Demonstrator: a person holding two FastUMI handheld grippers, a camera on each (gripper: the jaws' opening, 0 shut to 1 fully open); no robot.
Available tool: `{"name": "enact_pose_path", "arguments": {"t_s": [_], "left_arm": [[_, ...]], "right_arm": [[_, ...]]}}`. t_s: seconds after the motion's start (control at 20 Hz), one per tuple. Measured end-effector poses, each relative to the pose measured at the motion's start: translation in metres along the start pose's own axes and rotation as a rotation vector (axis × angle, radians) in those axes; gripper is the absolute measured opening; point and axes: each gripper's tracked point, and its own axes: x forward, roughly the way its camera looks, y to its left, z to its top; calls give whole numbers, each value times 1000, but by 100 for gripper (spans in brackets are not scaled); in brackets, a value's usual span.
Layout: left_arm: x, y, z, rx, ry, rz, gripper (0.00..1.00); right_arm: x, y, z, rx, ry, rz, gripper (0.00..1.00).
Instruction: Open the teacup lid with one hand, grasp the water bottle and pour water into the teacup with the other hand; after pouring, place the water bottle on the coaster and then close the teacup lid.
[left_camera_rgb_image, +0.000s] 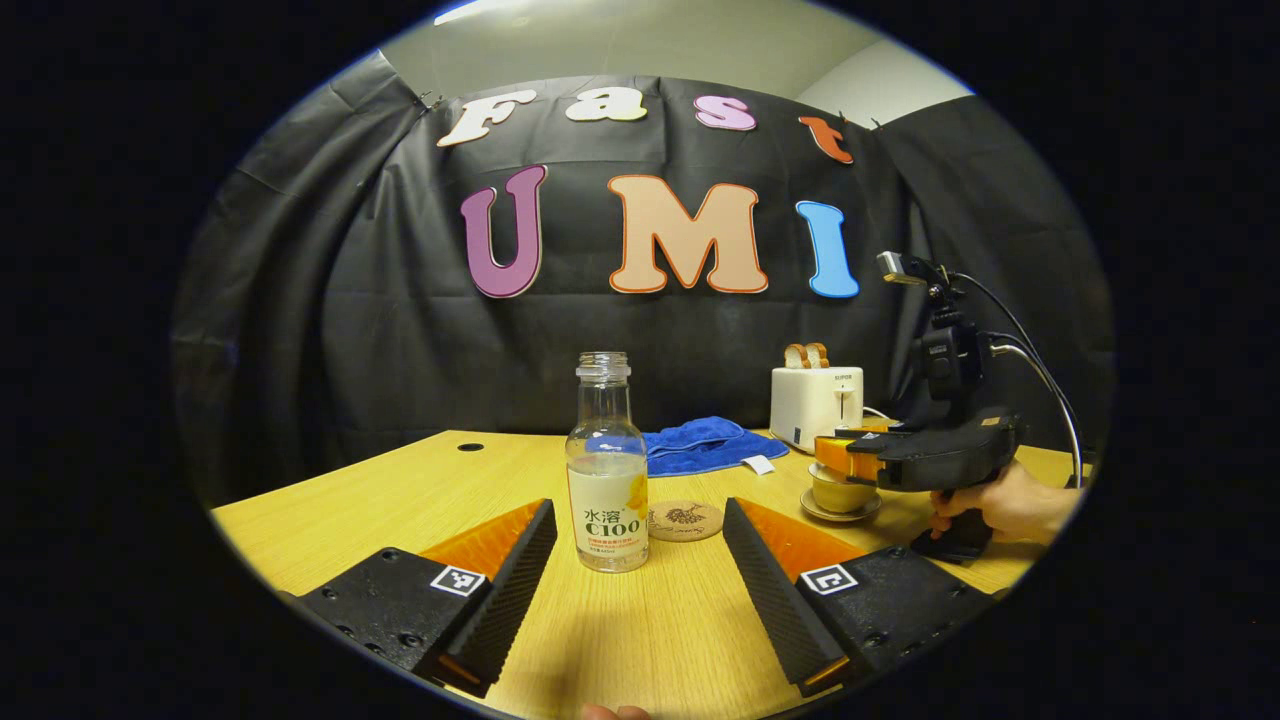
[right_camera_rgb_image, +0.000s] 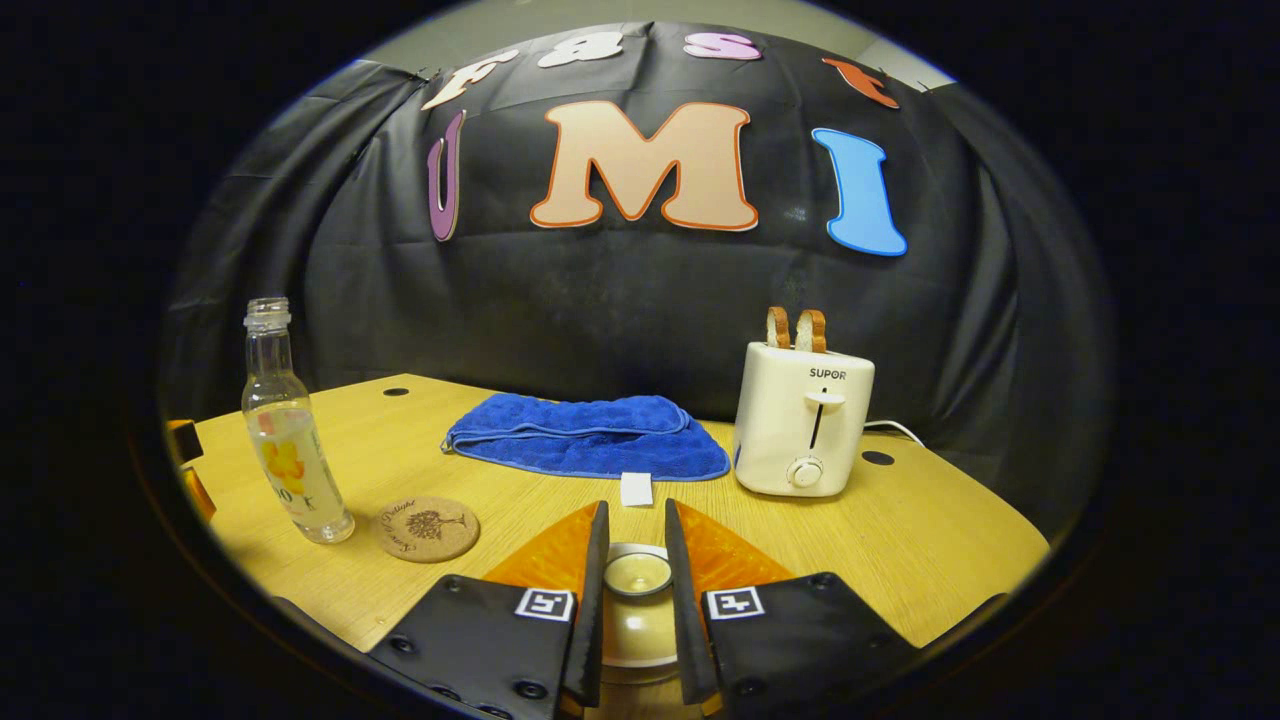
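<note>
1. My left gripper (left_camera_rgb_image: 640, 560) hangs low over the wooden table (left_camera_rgb_image: 400, 490), jaws spread wide, nothing between them.
2. The uncapped water bottle (left_camera_rgb_image: 606, 470) stands upright ahead of that gap, part full; cork coaster (left_camera_rgb_image: 685, 520) just beside it.
3. My right gripper (right_camera_rgb_image: 636, 585) has its fingers narrowed around the teacup lid (right_camera_rgb_image: 636, 572); I cannot tell if they touch it.
4. Behind: blue towel (right_camera_rgb_image: 590, 435), white toaster (right_camera_rgb_image: 803, 420).

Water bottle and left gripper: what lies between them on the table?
Nothing: in the left gripper view, bare table separates the open left gripper from the water bottle.
</note>
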Motion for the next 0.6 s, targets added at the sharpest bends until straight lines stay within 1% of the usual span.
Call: {"name": "enact_pose_path", "arguments": {"t_s": [0.15,0.25,0.3,0.4,0.6], "left_arm": [[0,0,-1,0,0,0,98],[0,0,-1,-1,1,0,98],[0,0,0,-1,1,1,98],[0,0,0,-1,1,2,98],[0,0,0,-1,1,2,98]], "right_arm": [[0,1,-1,8,4,13,34],[-1,0,1,47,-4,30,34],[0,-4,1,72,-12,27,27],[-3,-4,5,104,-35,44,26],[-12,-3,16,106,-110,61,26]]}}
